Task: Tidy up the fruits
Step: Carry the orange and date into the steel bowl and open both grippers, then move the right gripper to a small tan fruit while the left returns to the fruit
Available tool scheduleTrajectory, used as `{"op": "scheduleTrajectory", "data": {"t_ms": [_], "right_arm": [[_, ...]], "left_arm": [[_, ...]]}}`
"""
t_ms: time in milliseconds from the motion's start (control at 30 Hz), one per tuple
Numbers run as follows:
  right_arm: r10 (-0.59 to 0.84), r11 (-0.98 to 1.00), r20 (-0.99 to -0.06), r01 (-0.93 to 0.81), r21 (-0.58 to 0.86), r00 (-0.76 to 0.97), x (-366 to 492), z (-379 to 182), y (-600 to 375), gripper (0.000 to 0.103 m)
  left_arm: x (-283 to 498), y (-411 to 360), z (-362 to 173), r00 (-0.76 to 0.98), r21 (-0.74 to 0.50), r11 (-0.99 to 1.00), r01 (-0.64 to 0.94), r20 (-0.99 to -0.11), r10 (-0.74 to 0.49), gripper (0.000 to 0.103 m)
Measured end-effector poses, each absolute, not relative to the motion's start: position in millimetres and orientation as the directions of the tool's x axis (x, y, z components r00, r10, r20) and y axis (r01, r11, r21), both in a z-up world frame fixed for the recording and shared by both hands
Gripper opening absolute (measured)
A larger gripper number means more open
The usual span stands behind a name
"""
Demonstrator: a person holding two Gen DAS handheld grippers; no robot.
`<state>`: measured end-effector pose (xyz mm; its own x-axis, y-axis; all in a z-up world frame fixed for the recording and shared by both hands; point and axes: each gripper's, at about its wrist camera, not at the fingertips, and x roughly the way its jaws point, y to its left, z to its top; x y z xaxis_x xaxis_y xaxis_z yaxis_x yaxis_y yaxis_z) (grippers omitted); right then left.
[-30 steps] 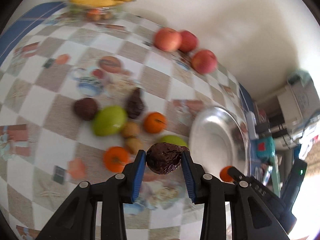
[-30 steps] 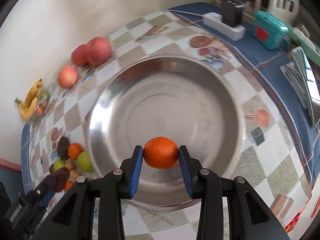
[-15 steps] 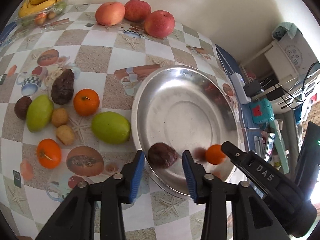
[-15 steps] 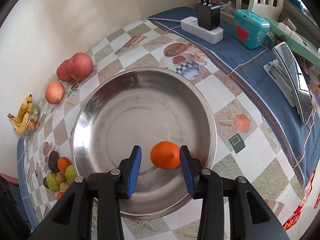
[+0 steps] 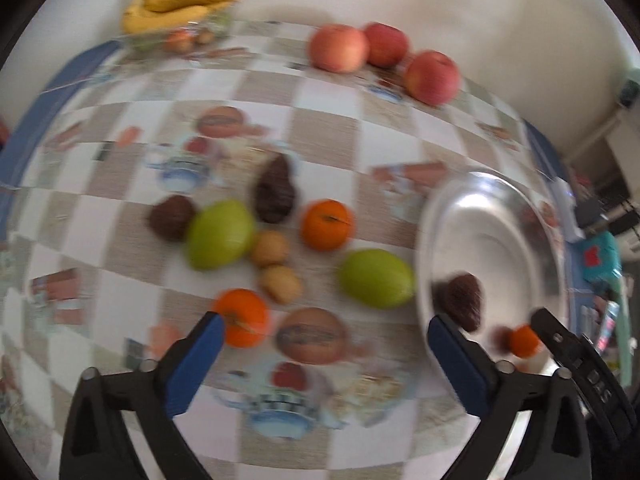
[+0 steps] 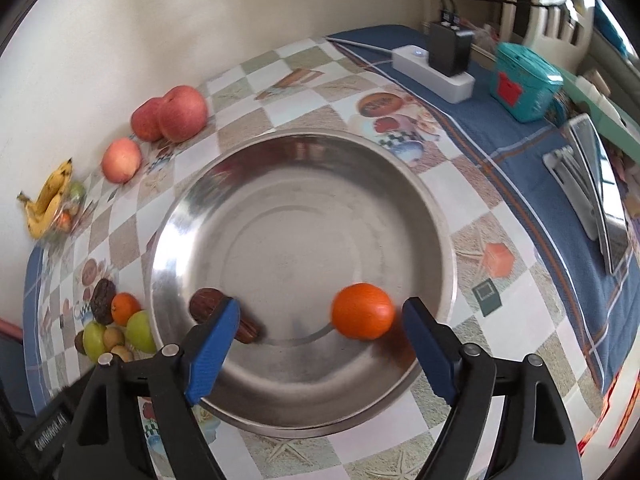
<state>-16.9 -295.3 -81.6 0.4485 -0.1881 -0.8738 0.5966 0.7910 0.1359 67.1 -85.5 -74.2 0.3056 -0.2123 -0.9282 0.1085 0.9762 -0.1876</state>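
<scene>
My left gripper [image 5: 320, 340] is spread wide, holding nothing, over the checkered tablecloth [image 5: 328, 128]. My right gripper [image 6: 320, 336] is also wide apart and empty above the steel bowl [image 6: 400, 184]. In the bowl: an orange [image 6: 363, 311] and a dark wrinkled fruit [image 6: 208, 305], apart from each other. Loose oranges, green fruits and apples [image 5: 384, 54] lie on the cloth.

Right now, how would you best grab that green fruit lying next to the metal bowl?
Probably from straight above, jaws across the short middle of the green fruit. It lies on its side, long axis pointing toward the metal bowl, with open cloth on both flanks.
</scene>
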Motion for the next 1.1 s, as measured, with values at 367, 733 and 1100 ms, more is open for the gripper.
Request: {"op": "scheduleTrajectory", "data": {"t_ms": [367,733,1100], "right_arm": [[-0.168,0.896,-0.834,0.435,0.093,0.526,-2,-77,-253,0.103],[0.001,0.957,-0.820,0.238,0.167,0.572,17,-76,-201,0.103],[0.089,0.977,-0.831,0.116,0.182,0.549,36,-81,-147,0.103]], "left_arm": [[81,3,-79,0.353,0.084,0.984,-0.158,-0.926,0.136,0.103],[81,68,-72,0.380,0.160,0.933,-0.322,-0.881,0.282,0.103],[85,67,-65,0.445,0.034,0.959,-0.280,-0.881,0.161,0.103]]}}
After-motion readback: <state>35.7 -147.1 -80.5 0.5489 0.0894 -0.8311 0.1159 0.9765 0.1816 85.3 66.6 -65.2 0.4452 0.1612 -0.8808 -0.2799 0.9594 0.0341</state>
